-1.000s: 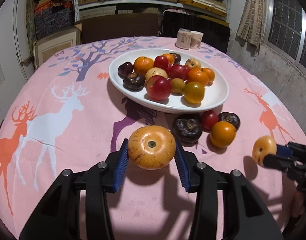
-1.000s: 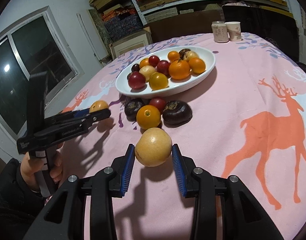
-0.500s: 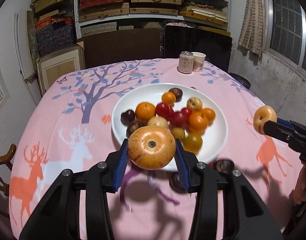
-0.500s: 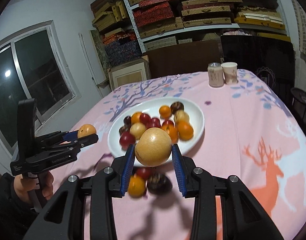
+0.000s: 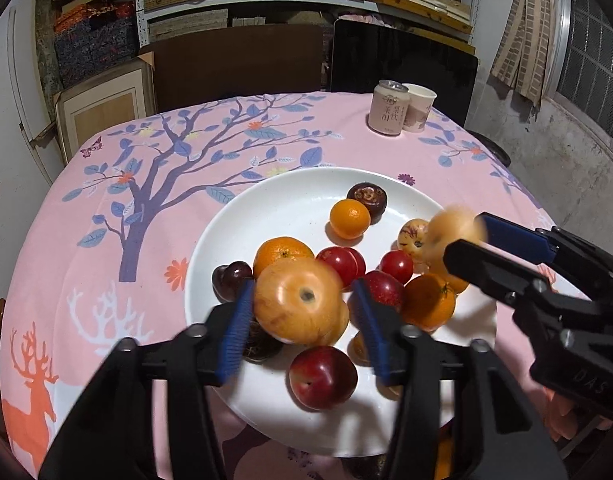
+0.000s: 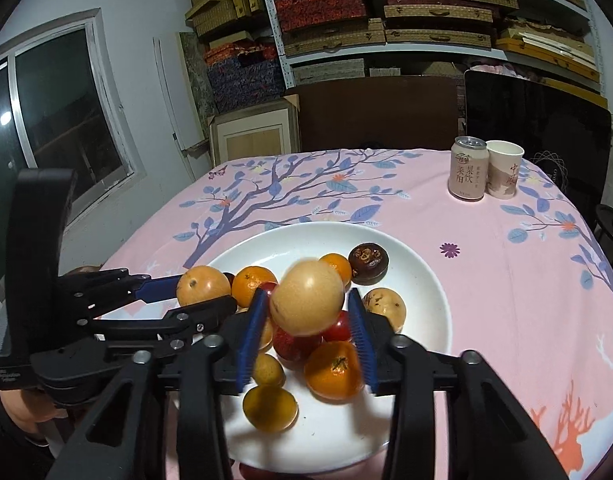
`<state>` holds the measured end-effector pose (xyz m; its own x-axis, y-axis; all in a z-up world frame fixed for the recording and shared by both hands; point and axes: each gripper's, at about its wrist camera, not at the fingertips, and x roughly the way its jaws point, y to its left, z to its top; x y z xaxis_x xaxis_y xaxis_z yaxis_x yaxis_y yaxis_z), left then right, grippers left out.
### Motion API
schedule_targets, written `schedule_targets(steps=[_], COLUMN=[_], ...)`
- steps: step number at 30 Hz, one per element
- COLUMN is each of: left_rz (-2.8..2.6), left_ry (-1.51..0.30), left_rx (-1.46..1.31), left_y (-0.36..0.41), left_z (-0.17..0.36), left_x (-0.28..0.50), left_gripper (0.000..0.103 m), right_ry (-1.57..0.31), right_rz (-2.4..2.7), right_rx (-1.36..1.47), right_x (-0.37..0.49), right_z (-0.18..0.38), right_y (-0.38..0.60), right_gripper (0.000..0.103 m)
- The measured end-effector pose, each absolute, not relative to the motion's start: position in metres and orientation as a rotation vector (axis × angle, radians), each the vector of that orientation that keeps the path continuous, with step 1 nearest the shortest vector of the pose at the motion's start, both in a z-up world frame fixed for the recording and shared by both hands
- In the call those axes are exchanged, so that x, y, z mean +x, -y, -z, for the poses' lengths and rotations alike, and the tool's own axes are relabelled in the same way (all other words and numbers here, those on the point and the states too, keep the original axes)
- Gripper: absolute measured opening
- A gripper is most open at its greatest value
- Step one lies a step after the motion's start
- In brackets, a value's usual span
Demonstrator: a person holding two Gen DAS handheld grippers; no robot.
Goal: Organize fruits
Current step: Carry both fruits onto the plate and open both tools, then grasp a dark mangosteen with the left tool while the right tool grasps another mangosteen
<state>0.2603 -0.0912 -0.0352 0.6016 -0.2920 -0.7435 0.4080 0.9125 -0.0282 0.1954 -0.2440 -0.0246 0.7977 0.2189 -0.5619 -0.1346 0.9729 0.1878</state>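
White oval plate [image 5: 290, 208] [image 6: 422, 280] sits mid-table on pink deer/tree tablecloth [image 5: 106, 208] [image 6: 526, 280], loaded w/ mixed fruit: oranges [image 5: 349, 218], red plums [image 5: 322, 376], a dark mangosteen [image 5: 367, 197] [image 6: 367, 262] at the far side, a speckled yellow-red apple [image 5: 412, 236] [image 6: 385, 307], a dark cherry-like one [image 5: 231, 279] at the left rim, yellowish plum [image 6: 269, 407] near the front. Far right of the table: drink can [image 5: 388, 108] [image 6: 468, 174] touching a paper cup [image 5: 419, 107] [image 6: 504, 175].

Vs 0.5 s ago: both grippers have come fwd & now hang over the plate; the plate fills much more of each view, and the loose fruit that lay on the cloth in front of it is now almost out of sight under the near rim.

Left gripper [image 5: 302, 312] [image 6: 202, 294]: jaws clamped on a big orange-yellow apple [image 5: 300, 304] [image 6: 203, 286], stem-pit facing cam, smooth waxy skin, slightly motion-blurred, held above the plate's near-left fruit pile. Right gripper [image 6: 308, 320] [image 5: 466, 236]: blue pads close beside a paler tan-yellow round fruit [image 6: 308, 298] [image 5: 450, 232], matte, faint speckle, blurred; right-side pad seems a hair off it, so can't tell if grip is firm or letting go. It sits above the plate centre, over the red plums & oranges.
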Motion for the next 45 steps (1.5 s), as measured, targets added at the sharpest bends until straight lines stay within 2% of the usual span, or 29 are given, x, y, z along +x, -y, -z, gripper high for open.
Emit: schedule_targets(steps=[1, 2, 12, 14, 20, 30, 31, 32, 34, 35, 45], left_rz=[0.399, 0.397, 0.455, 0.472, 0.488, 0.469, 0.471, 0.496, 0.556, 0.562, 0.517], left_ry=[-0.809, -0.79, -0.759, -0.765, -0.796, -0.809, -0.802, -0.809, -0.823, -0.814, -0.89], left_rx=[0.153, 0.157, 0.178, 0.218, 0.364, 0.367, 0.371, 0.363, 0.342, 0.356, 0.228], left_y=[0.09, 0.089, 0.063, 0.059, 0.064, 0.093, 0.095, 0.095, 0.094, 0.095, 0.055], left_z=[0.033, 0.031, 0.023, 0.032, 0.072, 0.097, 0.097, 0.098, 0.097, 0.097, 0.097], left_x=[0.258, 0.255, 0.193, 0.169, 0.123, 0.142, 0.142, 0.143, 0.141, 0.137, 0.148], left_gripper=[0.069, 0.072, 0.073, 0.081, 0.081, 0.079, 0.076, 0.063, 0.046, 0.042, 0.045], right_ry=[-0.613, -0.611, -0.614, -0.624, -0.62, -0.691, -0.707, -0.724, -0.759, -0.782, -0.873], right_rz=[-0.192, -0.187, -0.191, -0.194, -0.177, -0.153, -0.153, -0.156, -0.166, -0.171, -0.19], right_rx=[0.142, 0.143, 0.176, 0.184, 0.244, 0.223, 0.216, 0.209, 0.191, 0.177, 0.004], right_x=[0.193, 0.192, 0.127, 0.108, 0.067, 0.064, 0.066, 0.068, 0.072, 0.075, 0.088], right_z=[0.024, 0.024, 0.025, 0.032, 0.051, 0.07, 0.073, 0.077, 0.082, 0.086, 0.1], right_y=[0.244, 0.245, 0.26, 0.262, 0.276, 0.273, 0.273, 0.272, 0.268, 0.265, 0.233], right_gripper=[0.055, 0.055, 0.055, 0.055, 0.055, 0.055, 0.055, 0.056, 0.056, 0.056, 0.056])
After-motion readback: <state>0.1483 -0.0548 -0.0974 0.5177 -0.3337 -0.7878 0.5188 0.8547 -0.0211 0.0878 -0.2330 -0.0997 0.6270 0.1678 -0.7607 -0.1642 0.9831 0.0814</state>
